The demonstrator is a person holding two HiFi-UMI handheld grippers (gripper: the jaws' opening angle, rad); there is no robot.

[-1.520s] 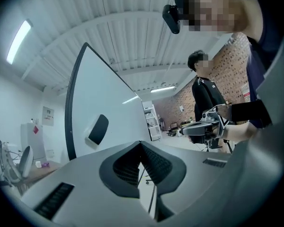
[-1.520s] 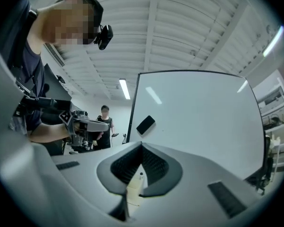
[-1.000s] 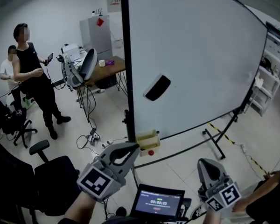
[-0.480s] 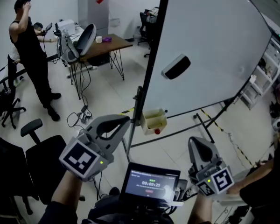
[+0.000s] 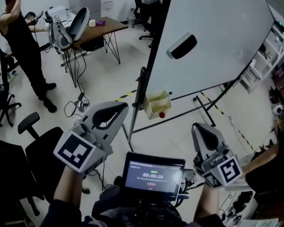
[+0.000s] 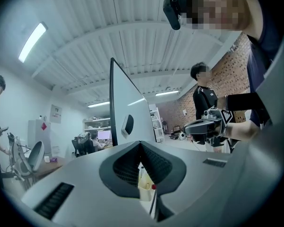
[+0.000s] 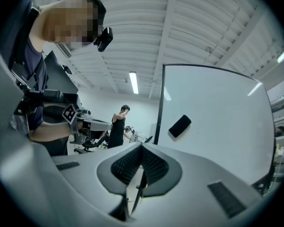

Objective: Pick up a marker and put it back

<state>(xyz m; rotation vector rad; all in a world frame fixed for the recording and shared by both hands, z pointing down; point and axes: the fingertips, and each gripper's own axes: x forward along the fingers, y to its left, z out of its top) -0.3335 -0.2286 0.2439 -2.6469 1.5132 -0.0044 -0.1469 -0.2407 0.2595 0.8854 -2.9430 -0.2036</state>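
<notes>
L hand-held gripper [image 5: 121, 107], R hand-held gripper [image 5: 199, 128] shut, empty; marker [image 5: 162, 114] at tray [image 5: 153, 106], well ahead.

Timer on the screen [image 5: 154, 176], at 6 o'clock in head view, is read as roughly 00:00:26; the digits are small. Square code patterns, no letters, are carried on the left gripper [image 5: 120, 107] cube at 8 o'clock and the right gripper [image 5: 202, 127] cube at 4 o'clock.

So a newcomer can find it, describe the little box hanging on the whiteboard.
Find the big whiteboard on its stand. At its bottom left corner, beside the dark upright post, hangs a small pale yellow box. Unlike the black eraser higher up, it is open-topped, with something red at its base.
</notes>
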